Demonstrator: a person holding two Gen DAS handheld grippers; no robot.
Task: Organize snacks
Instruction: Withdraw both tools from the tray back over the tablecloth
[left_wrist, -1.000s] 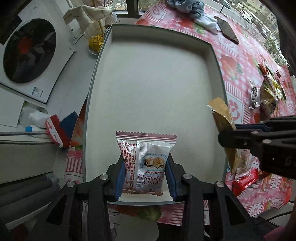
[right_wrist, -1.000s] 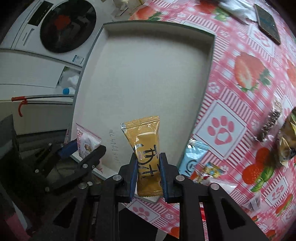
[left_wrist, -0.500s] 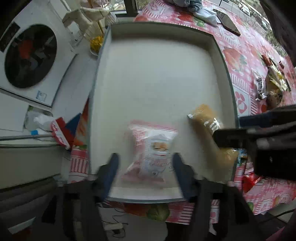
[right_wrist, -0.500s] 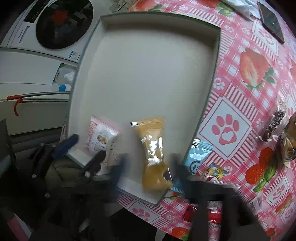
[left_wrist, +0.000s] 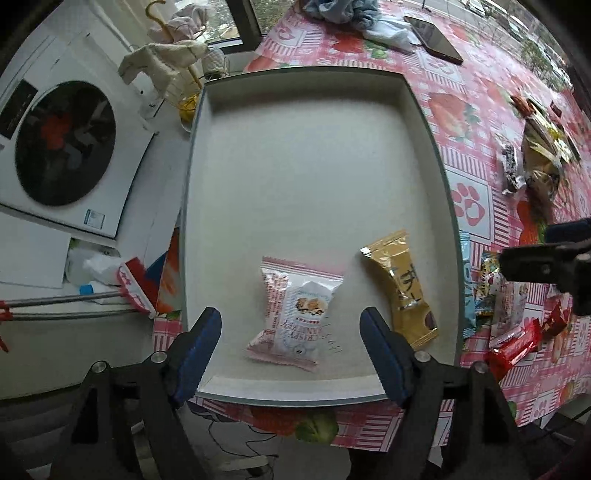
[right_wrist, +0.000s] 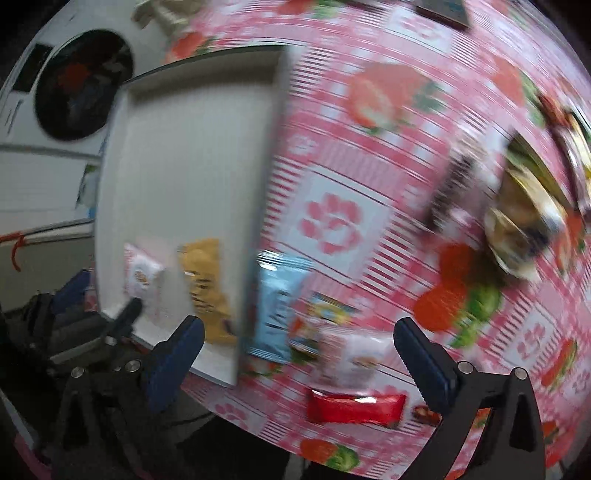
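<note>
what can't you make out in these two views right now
- Right wrist view: motion blur smears the print on the blue packet, red bar and the far snack pile.
- Left wrist view: the right gripper is cut off by the frame edge, its fingers unseen.
- Left wrist view: the tray near wall is partly hidden behind the left gripper.

The tray (left_wrist: 314, 166) is off-white with a grey-green rim. In it lie a pink-and-white cranberry snack packet (left_wrist: 295, 314) and a golden-yellow packet (left_wrist: 402, 284). The tablecloth (left_wrist: 472, 110) is pink-and-white check, printed with strawberries and paw prints.
</note>
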